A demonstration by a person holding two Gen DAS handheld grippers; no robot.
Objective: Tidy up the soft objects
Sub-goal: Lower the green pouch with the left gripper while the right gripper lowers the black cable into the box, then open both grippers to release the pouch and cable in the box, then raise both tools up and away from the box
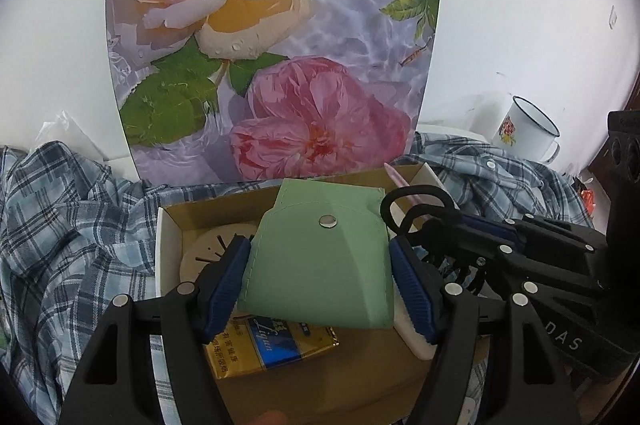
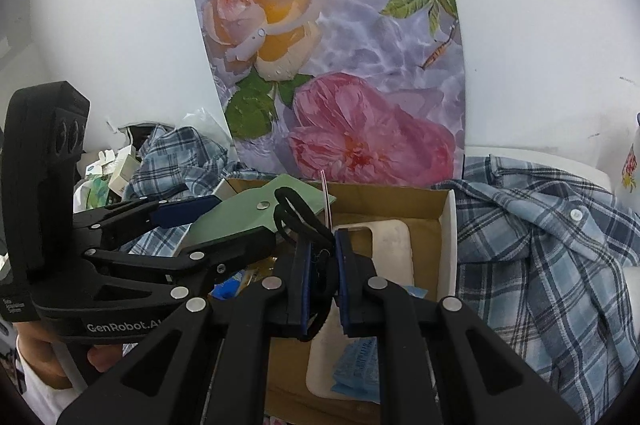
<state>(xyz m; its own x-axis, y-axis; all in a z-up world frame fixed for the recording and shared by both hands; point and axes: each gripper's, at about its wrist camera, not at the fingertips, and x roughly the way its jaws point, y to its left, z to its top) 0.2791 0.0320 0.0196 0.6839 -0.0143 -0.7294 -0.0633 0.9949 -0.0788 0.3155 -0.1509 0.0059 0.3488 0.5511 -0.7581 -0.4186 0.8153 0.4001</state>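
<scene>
- A green pouch [image 1: 320, 265] with a metal snap is pinched between the blue pads of the left gripper [image 1: 320, 287], whose fingers [image 1: 224, 281] are spread to the pouch's width.
- The pouch is held over an open cardboard box [image 1: 172, 221].
- The right gripper [image 2: 325, 281] has its fingers [image 2: 346, 285] pressed together on a black elastic band [image 2: 296, 213], whose loops stand up just beside the pouch, above the box.
- Inside the box, a round slotted disc [image 1: 204, 249], a yellow and blue packet [image 1: 272, 349], a white tray [image 2: 394, 245] and a blue sachet [image 2: 356, 369] are seen.
- A pink stick [image 1: 400, 181] leans in the far part of the box.
- A plaid shirt [image 2: 552, 249] is spread around the box on both sides.
- A floral board [image 1: 276, 41] stands behind the box against the white wall.
- An enamel mug [image 1: 528, 131] stands at the right, well apart from the box.
- A hand [image 2: 100, 361] is seen holding the left gripper's handle.
</scene>
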